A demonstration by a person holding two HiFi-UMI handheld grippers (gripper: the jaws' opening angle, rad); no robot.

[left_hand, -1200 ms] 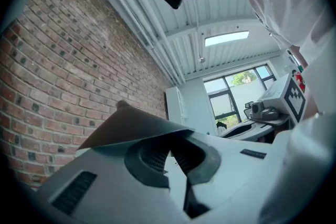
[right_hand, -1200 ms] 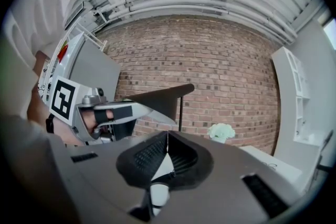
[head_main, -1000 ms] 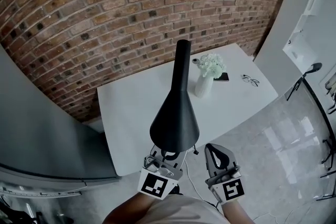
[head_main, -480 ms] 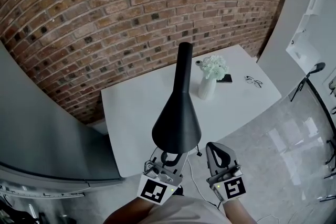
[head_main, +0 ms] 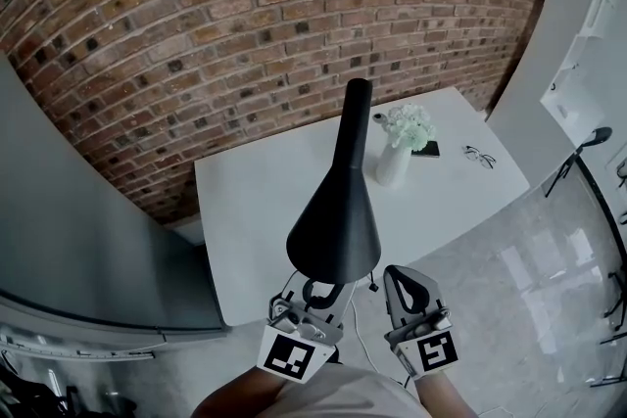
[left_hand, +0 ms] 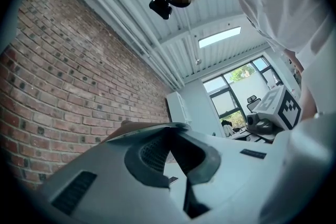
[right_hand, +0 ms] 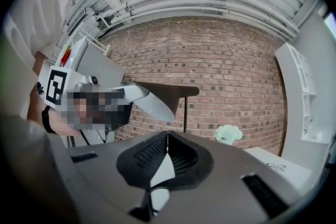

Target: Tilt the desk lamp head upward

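Desk lamp head [head_main: 333,220]: black cone, narrow neck pointing toward the brick wall [head_main: 196,34], wide mouth toward the person, standing over the near edge of the white table [head_main: 260,210]; base hidden beneath the shade.

Left gripper [head_main: 313,294]: raised under the near rim of the lamp head; its own view shows the jaws drawn together at the tips with the thin dark rim [left_hand: 134,127] pinched there.

Right gripper [head_main: 397,277]: just beside the left, clear of the lamp; jaws closed tip to tip with nothing between them [right_hand: 167,136]; its view shows the shade [right_hand: 173,92] edge-on above a slim pole [right_hand: 185,113].

On the table's far side: vase of white flowers [head_main: 394,162]; spectacles [head_main: 480,157] lying apart to its right.
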